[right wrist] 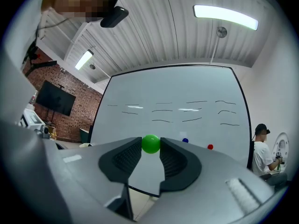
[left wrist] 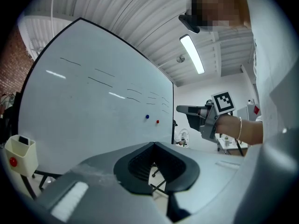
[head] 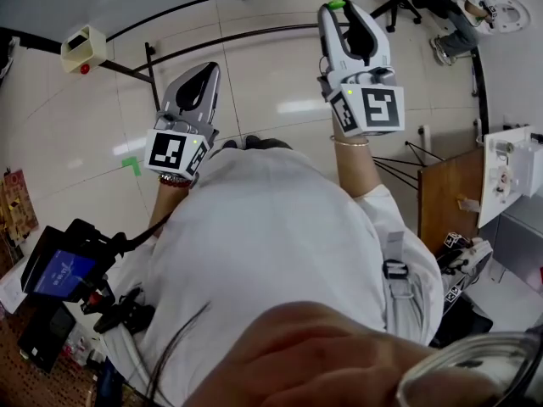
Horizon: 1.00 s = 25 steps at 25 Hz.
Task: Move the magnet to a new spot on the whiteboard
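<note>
A: What shows in the head view?
B: Two tongs are held up at the whiteboard point(head: 271, 66). The left tongs point(head: 206, 68) are left of the middle. The right tongs point(head: 338, 8) are higher, near the top edge, with the green magnet point(head: 338, 4) at their tip.
A: And the left gripper view?
B: The left tongs point(left wrist: 154, 144) are pinched together with nothing in them. A blue magnet point(left wrist: 146, 117) and a red magnet point(left wrist: 157, 122) sit on the board near the middle of the frame. The right tongs point(left wrist: 180, 109) poke in from the right.
A: And the right gripper view?
B: The right tongs point(right wrist: 150, 148) squeeze the green magnet point(right wrist: 150, 143) between their tips, in the middle of the frame. The blue and red magnets are on the board, just to its right. I can't tell if the green one touches the board.
</note>
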Available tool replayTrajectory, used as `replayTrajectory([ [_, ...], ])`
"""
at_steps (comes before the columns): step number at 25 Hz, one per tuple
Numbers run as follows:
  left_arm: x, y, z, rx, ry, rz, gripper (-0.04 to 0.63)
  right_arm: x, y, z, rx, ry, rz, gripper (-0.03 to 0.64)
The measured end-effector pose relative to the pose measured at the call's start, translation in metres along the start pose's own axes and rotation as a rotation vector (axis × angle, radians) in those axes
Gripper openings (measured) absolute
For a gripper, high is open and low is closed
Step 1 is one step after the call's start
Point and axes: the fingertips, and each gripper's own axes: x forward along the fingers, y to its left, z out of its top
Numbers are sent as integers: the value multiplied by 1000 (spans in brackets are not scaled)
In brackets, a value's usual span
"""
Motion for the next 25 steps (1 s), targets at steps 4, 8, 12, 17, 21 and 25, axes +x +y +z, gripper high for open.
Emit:
replayTrajectory([
  [4, 3, -5, -1, 6, 6, -30, 6, -9, -1, -6, 18, -6, -19, 120],
  [8, 1, 0, -4, -5, 8, -17, 6, -11, 4, -14, 33, 5, -19, 120],
  [12, 1, 5, 1, 1, -11, -6, 6, -7, 7, -12, 22, 3, -2, 120],
  [17, 2, 10, 7, -4, -26, 4, 6, -6, 10, -4, 3, -2, 9, 120],
  [21, 4, 22, 13, 23, -27, 29, 6, -9, 0, -8, 6, 17, 2, 120],
  [25, 2, 22, 18, 0, -57, 21, 6, -12, -13, -11, 7, 31, -22, 120],
])
